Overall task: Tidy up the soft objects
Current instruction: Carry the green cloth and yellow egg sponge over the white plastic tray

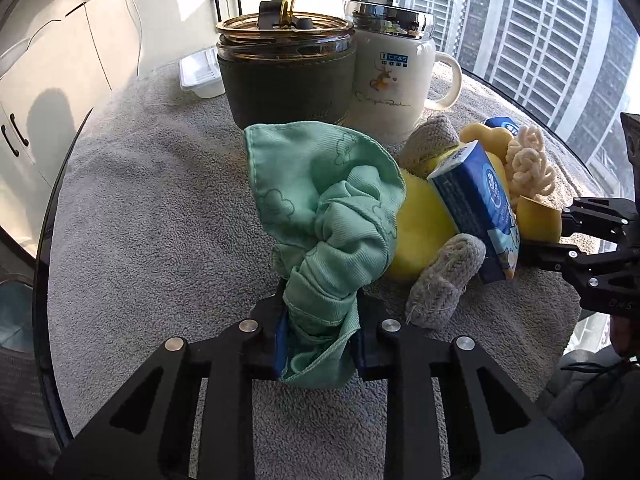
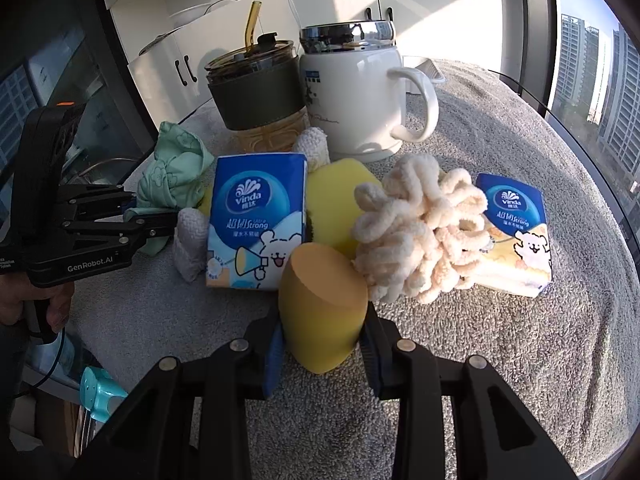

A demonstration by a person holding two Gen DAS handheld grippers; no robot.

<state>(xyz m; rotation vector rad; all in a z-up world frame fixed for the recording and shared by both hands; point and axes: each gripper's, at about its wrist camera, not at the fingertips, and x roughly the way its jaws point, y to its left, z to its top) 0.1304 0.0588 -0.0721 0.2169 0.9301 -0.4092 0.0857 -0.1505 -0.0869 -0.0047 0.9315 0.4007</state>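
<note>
My left gripper point(image 1: 320, 340) is shut on a bunched mint-green cloth point(image 1: 324, 216), which stands up in front of the pile; the cloth also shows in the right wrist view point(image 2: 172, 172). My right gripper point(image 2: 322, 344) is shut on a yellow-orange egg-shaped sponge point(image 2: 320, 312), also seen from the left point(image 1: 538, 216). Behind it lie a blue tissue pack point(image 2: 258, 216), a yellow sponge point(image 2: 340, 200), a cream looped yarn piece point(image 2: 416, 228), a grey knitted rope toy point(image 1: 440, 276) and a second tissue pack point(image 2: 514, 232).
A glass cup with dark sleeve and straw point(image 1: 286, 68) and a white lidded mug point(image 1: 390, 76) stand behind the pile on the grey towel-covered round table point(image 1: 152, 208). A clear plastic tray point(image 1: 200, 74) lies at the far edge. Windows lie beyond.
</note>
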